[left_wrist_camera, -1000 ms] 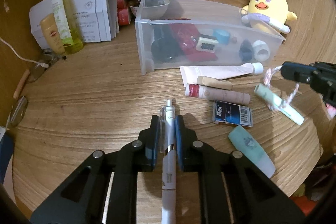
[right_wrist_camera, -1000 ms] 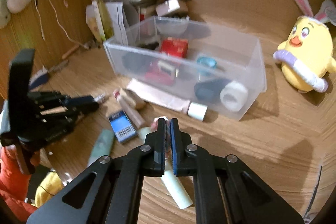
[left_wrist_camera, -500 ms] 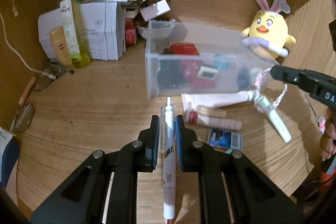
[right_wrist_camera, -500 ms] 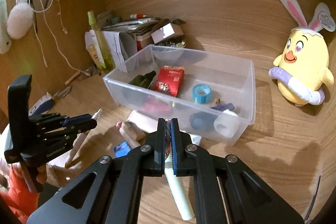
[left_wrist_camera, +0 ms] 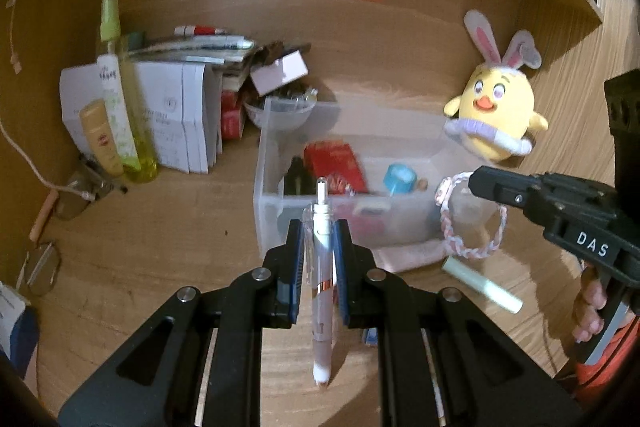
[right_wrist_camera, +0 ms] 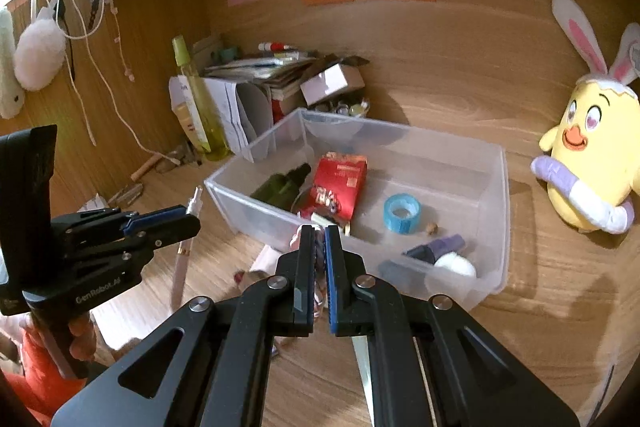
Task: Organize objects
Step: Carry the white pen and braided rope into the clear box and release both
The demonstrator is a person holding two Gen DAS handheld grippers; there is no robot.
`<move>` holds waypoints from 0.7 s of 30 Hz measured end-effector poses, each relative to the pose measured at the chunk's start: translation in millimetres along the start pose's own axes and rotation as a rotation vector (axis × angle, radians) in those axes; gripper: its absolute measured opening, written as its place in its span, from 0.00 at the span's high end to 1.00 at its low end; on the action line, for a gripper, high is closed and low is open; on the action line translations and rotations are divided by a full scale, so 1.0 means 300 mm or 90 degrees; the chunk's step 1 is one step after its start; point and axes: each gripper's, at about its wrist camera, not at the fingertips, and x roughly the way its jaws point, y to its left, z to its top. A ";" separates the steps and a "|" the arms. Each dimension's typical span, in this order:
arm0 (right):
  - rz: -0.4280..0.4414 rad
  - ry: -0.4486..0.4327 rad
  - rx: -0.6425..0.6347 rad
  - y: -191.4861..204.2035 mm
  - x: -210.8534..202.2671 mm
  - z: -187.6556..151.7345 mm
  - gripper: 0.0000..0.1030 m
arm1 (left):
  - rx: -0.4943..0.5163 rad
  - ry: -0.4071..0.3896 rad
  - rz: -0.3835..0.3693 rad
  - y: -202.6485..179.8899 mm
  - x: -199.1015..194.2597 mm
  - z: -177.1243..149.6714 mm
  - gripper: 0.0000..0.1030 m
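Note:
My left gripper (left_wrist_camera: 318, 227) is shut on a white pen (left_wrist_camera: 322, 267), whose tip points toward the clear plastic bin (left_wrist_camera: 268, 219). The same pen (right_wrist_camera: 182, 263) shows in the right wrist view, held in the left gripper (right_wrist_camera: 192, 223) left of the bin (right_wrist_camera: 502, 211). My right gripper (right_wrist_camera: 319, 231) is shut on a pink-and-white braided cord (right_wrist_camera: 319, 247). In the left wrist view the right gripper (left_wrist_camera: 474, 181) holds the cord loop (left_wrist_camera: 472, 251) in front of the bin's right end. A pale green tube (left_wrist_camera: 482, 285) hangs from the loop above the desk.
The bin holds a red packet (right_wrist_camera: 340, 183), a blue tape roll (right_wrist_camera: 402, 213) and a dark bottle (right_wrist_camera: 280, 185). A yellow plush chick (left_wrist_camera: 496, 115) sits right of the bin. A spray bottle (left_wrist_camera: 120, 99) and stacked papers (left_wrist_camera: 172, 115) stand at the back left.
Both grippers have risen with their loads. The green tube has come up off the desk on the cord. The bin's inside now shows from above.

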 end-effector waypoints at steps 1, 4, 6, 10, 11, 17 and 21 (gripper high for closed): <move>-0.001 -0.003 0.000 -0.001 -0.003 0.006 0.96 | 0.001 -0.006 -0.002 -0.003 -0.003 0.015 0.87; -0.008 -0.018 0.000 -0.012 -0.019 0.029 0.96 | 0.003 -0.019 -0.005 -0.012 -0.013 0.046 0.87; -0.012 -0.026 0.001 -0.020 -0.030 0.040 0.96 | 0.003 -0.027 -0.010 -0.018 -0.023 0.061 0.88; -0.020 -0.043 0.008 -0.045 -0.052 0.066 0.96 | 0.006 -0.045 -0.015 -0.027 -0.052 0.096 0.89; -0.022 -0.046 0.009 -0.049 -0.056 0.070 0.96 | 0.007 -0.050 -0.016 -0.030 -0.060 0.106 0.89; -0.037 -0.059 0.013 -0.077 -0.068 0.102 0.96 | 0.025 -0.073 -0.019 -0.058 -0.097 0.170 0.90; -0.044 -0.066 0.015 -0.094 -0.071 0.122 0.96 | 0.043 -0.089 -0.020 -0.084 -0.117 0.205 0.90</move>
